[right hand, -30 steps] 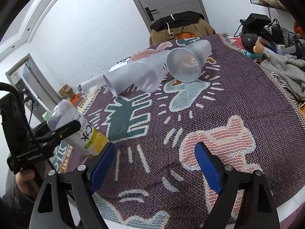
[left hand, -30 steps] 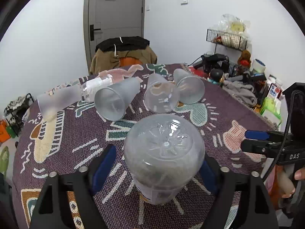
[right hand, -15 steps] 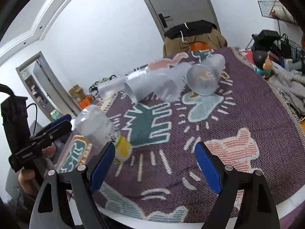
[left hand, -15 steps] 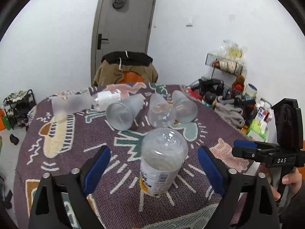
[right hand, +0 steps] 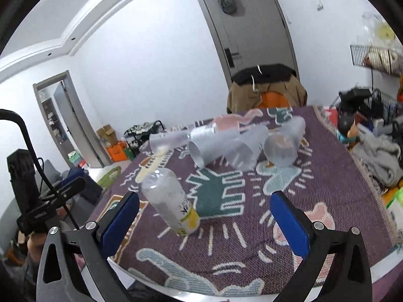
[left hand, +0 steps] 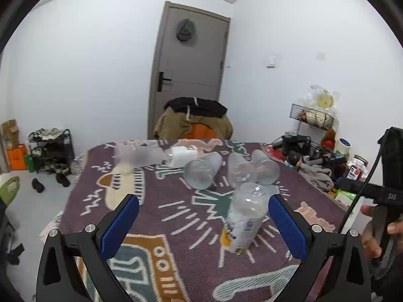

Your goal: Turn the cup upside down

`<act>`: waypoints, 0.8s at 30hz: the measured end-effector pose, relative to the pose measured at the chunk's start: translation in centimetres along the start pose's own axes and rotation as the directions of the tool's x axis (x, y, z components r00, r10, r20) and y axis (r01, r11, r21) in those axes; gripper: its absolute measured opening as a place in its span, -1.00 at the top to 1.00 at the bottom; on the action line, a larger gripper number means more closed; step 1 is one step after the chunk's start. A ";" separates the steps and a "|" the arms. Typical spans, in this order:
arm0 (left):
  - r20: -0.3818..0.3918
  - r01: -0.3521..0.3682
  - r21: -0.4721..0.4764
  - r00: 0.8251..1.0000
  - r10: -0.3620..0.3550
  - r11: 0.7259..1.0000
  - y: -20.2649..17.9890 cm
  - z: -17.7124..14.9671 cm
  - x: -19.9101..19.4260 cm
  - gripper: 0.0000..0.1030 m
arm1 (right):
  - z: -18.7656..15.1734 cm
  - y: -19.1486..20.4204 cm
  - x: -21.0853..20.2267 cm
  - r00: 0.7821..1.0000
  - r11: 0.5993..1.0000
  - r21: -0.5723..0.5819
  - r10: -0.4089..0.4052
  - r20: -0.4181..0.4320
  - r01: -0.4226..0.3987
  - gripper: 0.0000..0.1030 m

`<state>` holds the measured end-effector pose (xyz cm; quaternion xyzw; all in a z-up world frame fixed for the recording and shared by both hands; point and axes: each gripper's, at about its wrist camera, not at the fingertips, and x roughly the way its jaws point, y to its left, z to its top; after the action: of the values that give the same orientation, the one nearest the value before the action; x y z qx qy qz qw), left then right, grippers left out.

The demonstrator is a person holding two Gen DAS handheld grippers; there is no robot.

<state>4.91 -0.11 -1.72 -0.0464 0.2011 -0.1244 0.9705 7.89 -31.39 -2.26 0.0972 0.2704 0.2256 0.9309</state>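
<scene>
Patterned tablecloth (left hand: 176,216) under inverted cup (left hand: 245,217), door (left hand: 187,75) at 12 o'clock; left gripper (left hand: 201,224) and right gripper (right hand: 204,220) both agape, far clutter blurred.

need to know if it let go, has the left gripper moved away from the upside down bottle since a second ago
Yes. The left gripper has pulled back and up from the bottle, which stands inverted on the tablecloth ahead of its open fingers instead of between them.
</scene>
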 end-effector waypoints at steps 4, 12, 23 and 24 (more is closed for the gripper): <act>0.015 -0.048 0.001 0.999 0.048 0.999 1.3 -0.9 -1.6 -0.99 | 0.1 0.9 -0.6 1.000 1.000 -0.018 0.010 0.011 -0.010 -1.00; 0.031 -0.133 -0.012 0.991 0.134 0.991 3.3 -2.5 -4.6 -0.99 | -0.4 2.0 -2.2 0.999 0.998 -0.061 0.017 0.046 -0.014 -1.00; 0.055 -0.199 0.004 0.979 0.198 0.980 3.1 -4.1 -6.9 -0.99 | -2.3 2.8 -2.5 0.999 0.997 -0.083 0.010 0.031 -0.007 -1.00; 0.055 -0.197 -0.001 0.979 0.197 0.980 3.0 -4.3 -7.1 -0.99 | -2.6 2.8 -2.5 1.000 0.996 -0.084 0.010 0.028 -0.007 -1.00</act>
<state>-2.43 4.44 -3.42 -0.0277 0.1775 -0.0266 0.9834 3.58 -29.91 -2.41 0.0622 0.2471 0.2392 0.9369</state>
